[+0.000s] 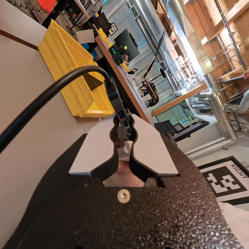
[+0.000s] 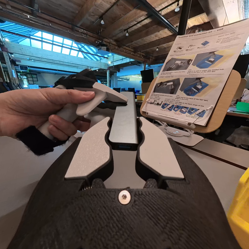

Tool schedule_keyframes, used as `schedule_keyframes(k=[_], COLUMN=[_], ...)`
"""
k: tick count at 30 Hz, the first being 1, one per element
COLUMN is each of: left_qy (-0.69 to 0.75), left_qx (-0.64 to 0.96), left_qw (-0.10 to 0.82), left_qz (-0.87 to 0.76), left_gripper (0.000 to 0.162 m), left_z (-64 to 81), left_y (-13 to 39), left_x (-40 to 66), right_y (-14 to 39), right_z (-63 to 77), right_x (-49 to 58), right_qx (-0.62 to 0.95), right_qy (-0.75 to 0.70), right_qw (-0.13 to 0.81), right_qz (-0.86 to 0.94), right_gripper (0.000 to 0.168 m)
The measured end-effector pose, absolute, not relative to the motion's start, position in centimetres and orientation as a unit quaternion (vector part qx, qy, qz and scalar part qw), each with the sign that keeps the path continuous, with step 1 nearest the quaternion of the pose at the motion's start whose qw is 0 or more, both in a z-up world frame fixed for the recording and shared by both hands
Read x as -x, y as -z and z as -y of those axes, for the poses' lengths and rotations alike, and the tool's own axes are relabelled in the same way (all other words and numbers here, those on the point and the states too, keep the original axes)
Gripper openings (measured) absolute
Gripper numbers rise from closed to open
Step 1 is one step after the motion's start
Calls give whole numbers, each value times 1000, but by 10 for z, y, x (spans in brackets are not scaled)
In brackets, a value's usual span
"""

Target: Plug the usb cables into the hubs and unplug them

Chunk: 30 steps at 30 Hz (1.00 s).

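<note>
A: Where's the hub (image 2: 124, 121)?

B: Centre of the right wrist view, a grey metal bar lying lengthwise between the right gripper (image 2: 124, 133) fingers, which are pressed against its two long sides. One port at its near end faces the camera.

A: And the left gripper (image 1: 123, 129)?

B: In the left wrist view, middle of the frame, it pinches the same hub across its thin faces, with the row of blue ports showing between its fingers. The hub's own black cable (image 1: 40, 99) arcs off to the lower left.

A: Why two grips on one hub?

B: Probably a handover or a re-grip, to turn the ports outward for plugging. I see no plug in any port. A yellow bin (image 1: 70, 70) sits upper left on the table (image 1: 20, 80)
</note>
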<state>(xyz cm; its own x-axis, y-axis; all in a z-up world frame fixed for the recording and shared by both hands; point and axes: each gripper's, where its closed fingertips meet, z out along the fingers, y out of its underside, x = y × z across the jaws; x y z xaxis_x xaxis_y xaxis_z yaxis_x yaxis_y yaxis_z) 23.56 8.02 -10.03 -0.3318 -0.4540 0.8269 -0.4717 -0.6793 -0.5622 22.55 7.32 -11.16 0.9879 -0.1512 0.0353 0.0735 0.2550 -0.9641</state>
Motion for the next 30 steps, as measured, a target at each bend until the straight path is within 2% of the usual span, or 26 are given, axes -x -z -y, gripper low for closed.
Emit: schedule_keyframes(k=[12,17,20,23,26,27,28,30], left_qy=[-720,-721,-718,-715,-719,-720,-720,-714], left_qx=[-571,-564,-555,-550,-547,-548,-551,-551], left_qw=[35,18,4,-21,-22,-20,-16,-25], left_qz=[392,403,420,431,429,426,422,432], left_gripper=[11,12,14,26,29,28,19,14], left_z=[-69,-66,-65,-67,-68,-69,-70,-74], left_y=[90,87,84,81,79,79,80,82], left_x=[-234,-235,-235,-236,-236,-237,-236,-235], right_y=[96,94,90,88,90,91,92,98], right_z=[-62,-60,-58,-59,-59,-61,-62,-67], right_x=[-228,-228,-228,-227,-227,-226,-226,-224], right_qx=[551,549,548,548,549,553,557,579], right_qy=[115,94,77,60,47,43,44,52], right_qw=[825,829,831,832,833,830,828,813], right_qz=[-46,-52,-58,-61,-62,-57,-51,-33], right_gripper=[35,35,36,36,36,36,36,36])
